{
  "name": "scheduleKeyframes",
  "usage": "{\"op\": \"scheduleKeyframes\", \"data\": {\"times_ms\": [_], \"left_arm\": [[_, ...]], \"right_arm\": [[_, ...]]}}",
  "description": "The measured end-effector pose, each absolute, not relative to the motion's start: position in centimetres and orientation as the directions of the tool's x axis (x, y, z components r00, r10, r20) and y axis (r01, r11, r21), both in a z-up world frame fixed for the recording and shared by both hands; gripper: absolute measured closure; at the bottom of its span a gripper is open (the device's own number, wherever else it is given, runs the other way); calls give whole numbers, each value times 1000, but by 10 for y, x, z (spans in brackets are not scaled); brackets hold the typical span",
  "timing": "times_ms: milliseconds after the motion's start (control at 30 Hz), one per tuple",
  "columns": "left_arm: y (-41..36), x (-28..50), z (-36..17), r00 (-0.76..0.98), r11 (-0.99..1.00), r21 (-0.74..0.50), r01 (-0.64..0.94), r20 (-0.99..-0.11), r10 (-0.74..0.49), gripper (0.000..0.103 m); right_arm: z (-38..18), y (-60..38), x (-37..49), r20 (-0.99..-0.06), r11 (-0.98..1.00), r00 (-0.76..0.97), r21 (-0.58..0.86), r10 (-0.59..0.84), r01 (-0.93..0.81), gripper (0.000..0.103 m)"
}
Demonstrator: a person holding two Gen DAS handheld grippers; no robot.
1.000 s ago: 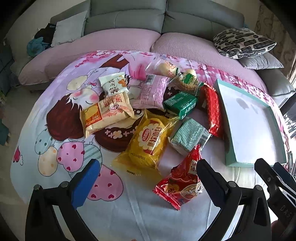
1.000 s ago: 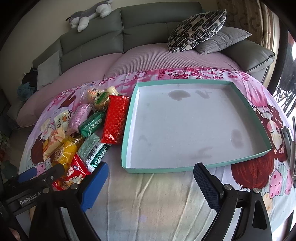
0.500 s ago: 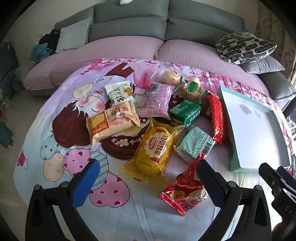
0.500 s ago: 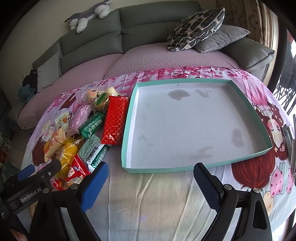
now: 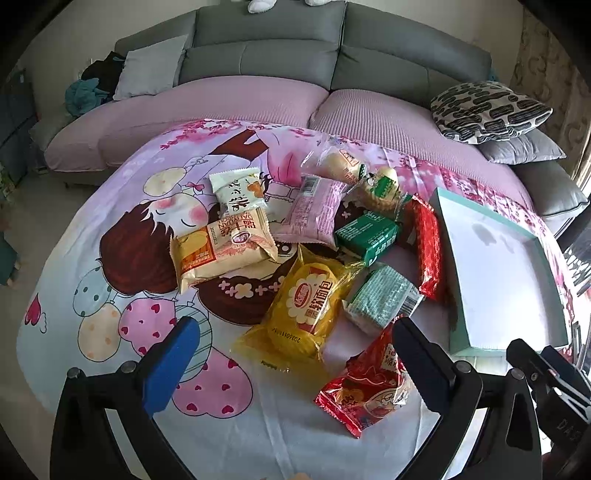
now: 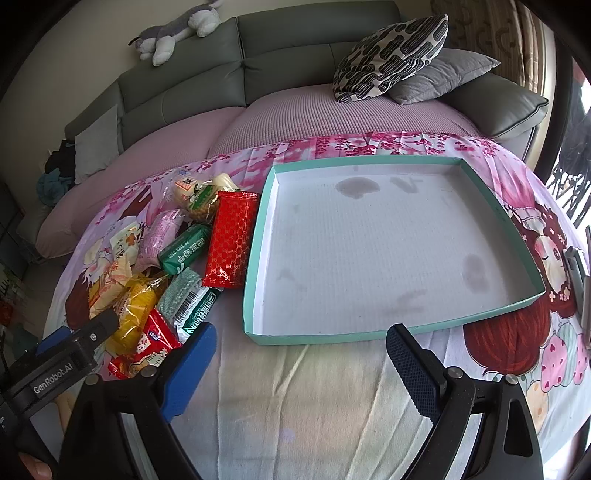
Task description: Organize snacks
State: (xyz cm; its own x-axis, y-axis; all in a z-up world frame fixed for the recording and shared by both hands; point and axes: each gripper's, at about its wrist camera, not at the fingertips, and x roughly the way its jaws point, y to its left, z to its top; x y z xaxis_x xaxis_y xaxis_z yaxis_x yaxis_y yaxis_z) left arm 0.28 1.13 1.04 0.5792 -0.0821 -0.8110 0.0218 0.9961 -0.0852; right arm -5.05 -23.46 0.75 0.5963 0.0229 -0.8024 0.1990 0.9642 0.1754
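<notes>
Several snack packets lie in a pile on a cartoon-print cloth (image 5: 110, 258): a yellow bread bag (image 5: 306, 302), a red packet (image 5: 369, 391), a beige packet (image 5: 221, 247), a pink packet (image 5: 314, 214), a dark green packet (image 5: 365, 236) and a long red packet (image 6: 231, 243). An empty teal-rimmed tray (image 6: 255, 273) lies to their right. My left gripper (image 5: 295, 358) is open, held above the near side of the pile. My right gripper (image 6: 299, 354) is open, in front of the tray's near rim.
A grey sofa (image 6: 295, 48) with pink seat covers runs behind the table. A patterned cushion (image 6: 388, 55) and a grey cushion (image 6: 443, 74) lie at its right end. A plush toy (image 6: 173, 33) lies on the backrest. The cloth's near part (image 6: 314, 406) is plain.
The left gripper has pulled back and tilted up, so the pile sits lower and farther in its view. The right gripper has barely moved. No packet has moved.
</notes>
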Motion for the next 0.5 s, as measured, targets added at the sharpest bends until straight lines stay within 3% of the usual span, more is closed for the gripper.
{"op": "scheduleKeyframes", "data": {"times_ms": [500], "left_arm": [[13,2,15,604,993,-115,37,-789,-114,0]], "right_arm": [[8,-234,-50,-802,963,597,178,23,202,8]]}}
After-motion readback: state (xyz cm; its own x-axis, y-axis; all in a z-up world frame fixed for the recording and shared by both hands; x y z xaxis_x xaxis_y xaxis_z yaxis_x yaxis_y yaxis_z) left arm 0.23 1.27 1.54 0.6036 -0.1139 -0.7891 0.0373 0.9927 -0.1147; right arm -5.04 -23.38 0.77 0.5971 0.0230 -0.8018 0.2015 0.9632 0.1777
